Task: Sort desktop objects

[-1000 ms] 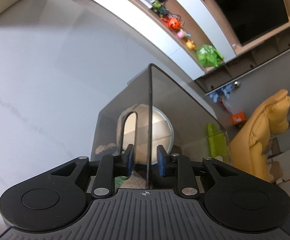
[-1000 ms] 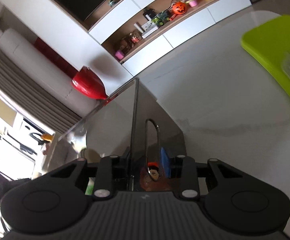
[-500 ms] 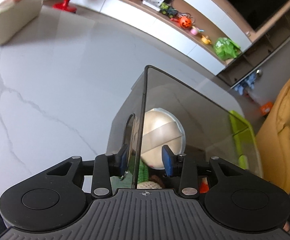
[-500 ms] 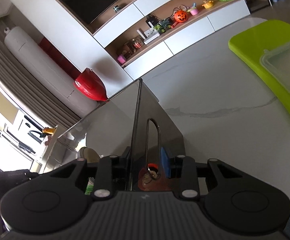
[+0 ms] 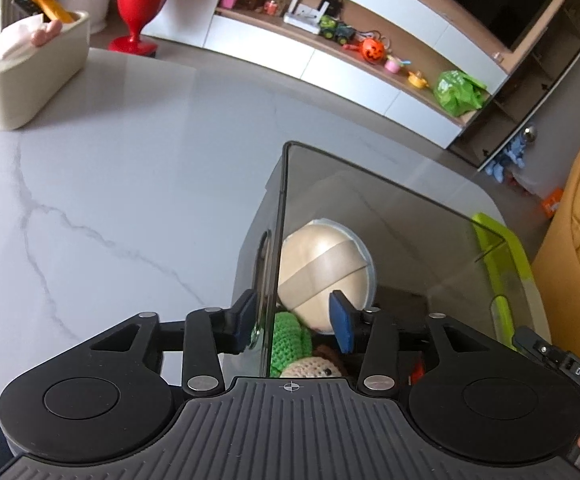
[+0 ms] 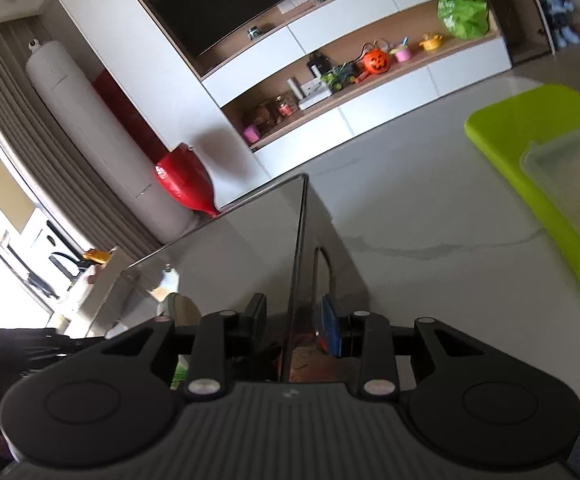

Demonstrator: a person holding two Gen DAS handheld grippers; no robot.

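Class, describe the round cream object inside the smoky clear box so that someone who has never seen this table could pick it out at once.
On the white marble table stands a smoky see-through box. Inside it, just past the left gripper, lies a cream ball with a paler band across it. Its neighbours below are crocheted, green and beige; it alone is smooth.

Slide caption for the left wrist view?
Left gripper opening astride the smoky storage box wall, round beige pouch and crochet toys inside.
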